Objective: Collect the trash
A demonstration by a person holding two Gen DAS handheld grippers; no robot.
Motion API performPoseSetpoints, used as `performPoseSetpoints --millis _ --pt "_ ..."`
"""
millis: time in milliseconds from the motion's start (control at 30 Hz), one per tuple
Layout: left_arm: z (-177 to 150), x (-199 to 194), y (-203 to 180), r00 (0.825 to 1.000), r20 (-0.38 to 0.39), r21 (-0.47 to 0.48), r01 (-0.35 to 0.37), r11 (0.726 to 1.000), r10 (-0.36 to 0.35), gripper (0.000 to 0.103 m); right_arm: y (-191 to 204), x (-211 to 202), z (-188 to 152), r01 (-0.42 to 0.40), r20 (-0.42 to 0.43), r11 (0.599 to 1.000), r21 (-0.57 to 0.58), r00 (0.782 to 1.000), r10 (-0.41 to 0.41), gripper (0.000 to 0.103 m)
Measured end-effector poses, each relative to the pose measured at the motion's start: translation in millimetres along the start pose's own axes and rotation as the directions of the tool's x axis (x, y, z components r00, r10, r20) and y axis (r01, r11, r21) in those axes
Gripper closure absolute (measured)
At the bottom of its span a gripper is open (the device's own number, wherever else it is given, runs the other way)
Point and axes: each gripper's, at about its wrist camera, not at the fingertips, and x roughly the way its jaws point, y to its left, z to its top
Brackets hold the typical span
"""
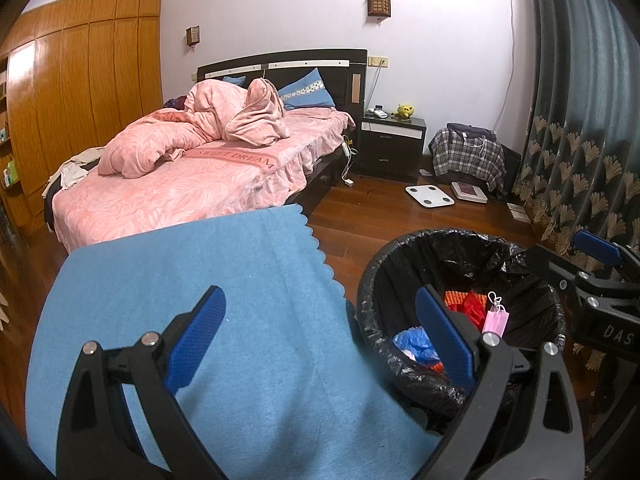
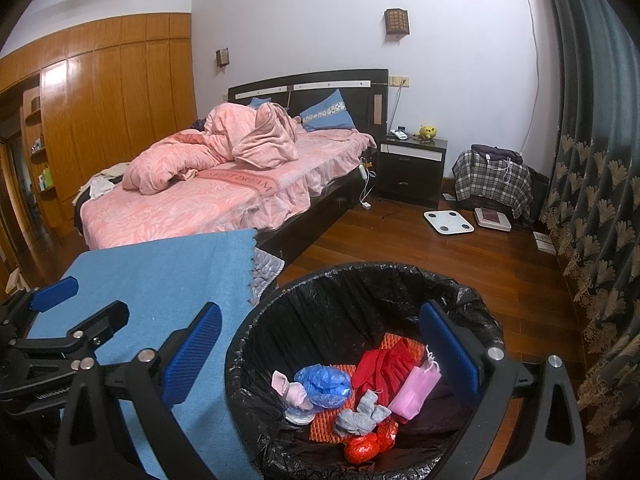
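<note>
Bedroom with pale walls, wood wardrobe and dark curtain; bed (image 2: 208,196) under a rumpled pink quilt well beyond the bin. Blue cloth (image 1: 192,300) spread flat just left of the bin, bare of litter, probably the sorting surface now cleared. Bin (image 2: 400,280) lined with a black bag, standing on the wood floor, placed close so drops stay short. Inside the bin, trash heaped loosely: red fabric (image 2: 380,364) over an orange ridged mat, crumpled blue plastic bag (image 2: 324,384) to its left, pink face mask (image 2: 412,394) leaning at the right wall, grey socks (image 2: 360,416) in the middle, red wrapper wads (image 2: 366,446) nearest the camera. Right gripper (image 2: 320,352) held over the bin mouth, spread wide and pinching nothing, seemingly after a release. Left gripper (image 1: 320,344) straddling the cloth edge and bin rim, also spread wide and empty. Collecting likely close to done.
</note>
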Motion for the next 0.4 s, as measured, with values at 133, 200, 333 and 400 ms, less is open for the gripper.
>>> performPoseSetpoints --millis 133,200,333,400 --pt "0.4 0.3 -0.6 1.000 -0.003 -0.001 0.001 1.000 -0.001 0.010 -1.6 2.8 -3.0 -0.002 -0.004 1.000 0.001 1.000 0.002 0.006" --pt "-1.2 -0.3 -0.5 1.000 -0.006 0.000 0.002 1.000 -0.002 0.010 -2.1 2.4 -3.5 -0.001 -0.003 1.000 -0.001 1.000 0.001 0.006" --pt "-0.9 -0.5 -0.8 1.000 -0.006 -0.001 0.002 1.000 -0.002 0.010 -1.2 2.9 -2.6 -0.001 -0.004 1.000 -0.001 1.000 0.001 0.006" --pt "-0.9 -1.0 -1.1 1.000 -0.006 -0.002 0.001 1.000 -0.001 0.010 -1.2 2.9 -2.6 -0.002 -0.004 1.000 0.000 1.000 0.002 0.006"
